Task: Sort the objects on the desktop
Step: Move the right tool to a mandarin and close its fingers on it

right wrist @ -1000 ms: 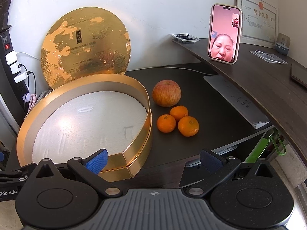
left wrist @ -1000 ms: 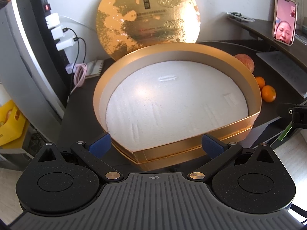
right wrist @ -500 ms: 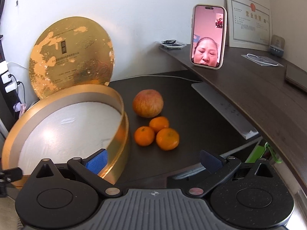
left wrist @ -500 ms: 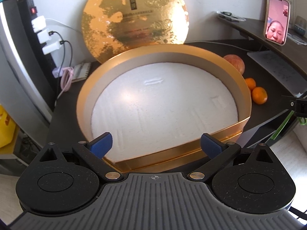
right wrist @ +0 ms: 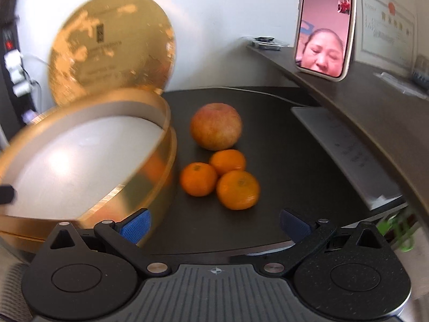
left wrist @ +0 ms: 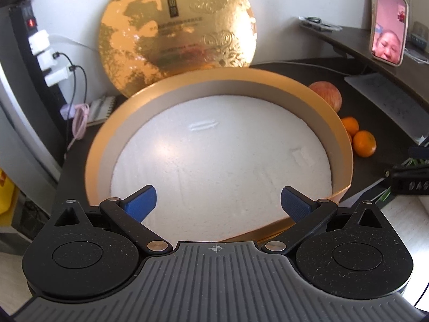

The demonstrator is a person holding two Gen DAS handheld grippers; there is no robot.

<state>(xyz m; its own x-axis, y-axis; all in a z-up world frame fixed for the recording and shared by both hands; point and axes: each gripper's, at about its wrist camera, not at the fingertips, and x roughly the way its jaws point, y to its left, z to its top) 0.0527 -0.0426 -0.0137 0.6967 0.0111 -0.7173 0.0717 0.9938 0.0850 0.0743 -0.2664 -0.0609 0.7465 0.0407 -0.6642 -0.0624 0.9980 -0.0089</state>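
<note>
While both sets of jaws gape wide and empty, left gripper [left wrist: 218, 201] lower centre over gold box [left wrist: 340, 145], right gripper [right wrist: 214, 222] low, apple [right wrist: 215, 126] centre frame, three tangerines [right wrist: 237, 189] beneath it.

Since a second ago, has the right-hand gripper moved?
Yes. The right gripper has moved forward toward the apple, which looms larger and closer, as does the phone.

Phone [right wrist: 325, 25] on shelf [right wrist: 375, 102], framed certificate [right wrist: 386, 26]
</note>
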